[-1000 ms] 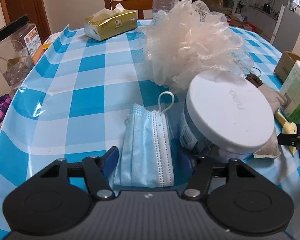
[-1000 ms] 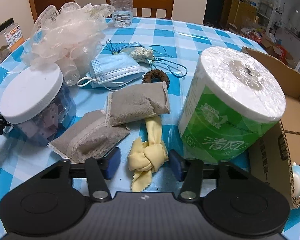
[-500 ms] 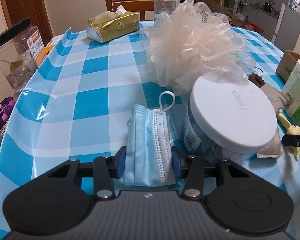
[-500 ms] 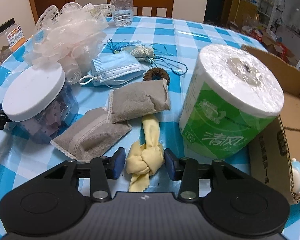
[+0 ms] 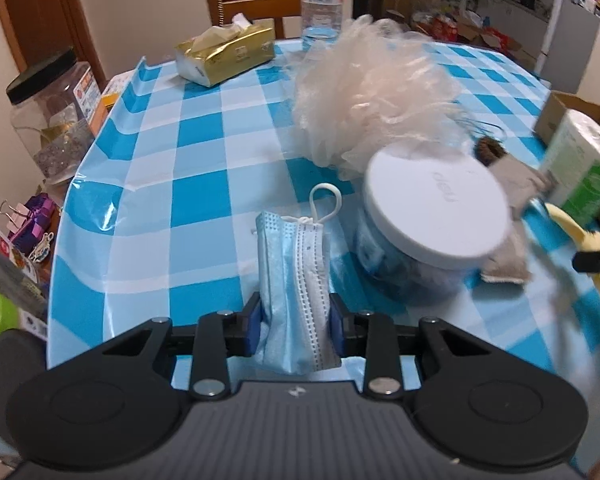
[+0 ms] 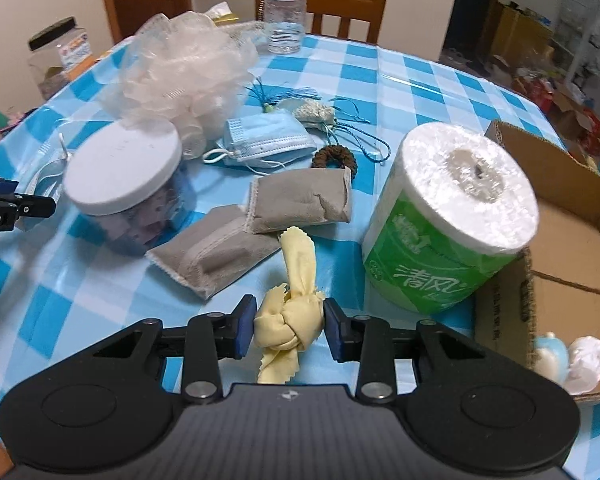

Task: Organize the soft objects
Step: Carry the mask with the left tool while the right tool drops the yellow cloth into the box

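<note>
My left gripper (image 5: 295, 323) is shut on a folded blue face mask (image 5: 293, 276) and holds it lifted off the checked tablecloth (image 5: 196, 196). My right gripper (image 6: 287, 329) is shut on a knotted yellow cloth (image 6: 289, 320), raised a little above the table. Two grey fabric pouches (image 6: 300, 200) lie ahead of it, with another blue mask (image 6: 266, 138) and a pale mesh bath pouf (image 6: 180, 76) farther back. The pouf also shows in the left wrist view (image 5: 376, 92).
A white-lidded jar (image 5: 432, 220) stands right of the left gripper. A green toilet roll (image 6: 452, 216) and an open cardboard box (image 6: 572, 240) stand at the right. A tissue pack (image 5: 228, 54), water bottle (image 6: 286, 8) and chair (image 6: 348, 4) are at the far side.
Both grippers closed on their objects and lifted them: the left took the blue mask, the right took the yellow cloth. Both views rose and tilted.
</note>
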The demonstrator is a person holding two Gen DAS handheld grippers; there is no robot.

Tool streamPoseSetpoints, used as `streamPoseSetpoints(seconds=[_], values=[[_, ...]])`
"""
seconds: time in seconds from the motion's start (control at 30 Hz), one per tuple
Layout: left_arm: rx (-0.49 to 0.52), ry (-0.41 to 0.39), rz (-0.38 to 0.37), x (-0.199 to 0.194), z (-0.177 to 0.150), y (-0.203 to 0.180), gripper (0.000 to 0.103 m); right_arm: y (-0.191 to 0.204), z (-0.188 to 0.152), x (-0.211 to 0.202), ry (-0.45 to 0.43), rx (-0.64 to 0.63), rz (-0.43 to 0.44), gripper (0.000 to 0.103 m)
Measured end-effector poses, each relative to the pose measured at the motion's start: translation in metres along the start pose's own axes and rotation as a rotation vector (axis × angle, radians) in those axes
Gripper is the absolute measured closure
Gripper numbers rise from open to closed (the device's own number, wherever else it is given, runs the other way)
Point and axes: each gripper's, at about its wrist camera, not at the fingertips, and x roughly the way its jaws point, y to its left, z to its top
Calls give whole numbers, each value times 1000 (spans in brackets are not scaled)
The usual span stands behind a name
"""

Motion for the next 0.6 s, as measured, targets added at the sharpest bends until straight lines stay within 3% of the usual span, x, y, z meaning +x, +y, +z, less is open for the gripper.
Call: streamPoseSetpoints(seconds=[0.27,0.6], values=[[93,57,-91,-46,-1,-36,71,-22,-5,-44,-7,-31,43,62],[206,51,-232,-87,9,-123,71,-75,-27,-92,-34,-32,40,62]])
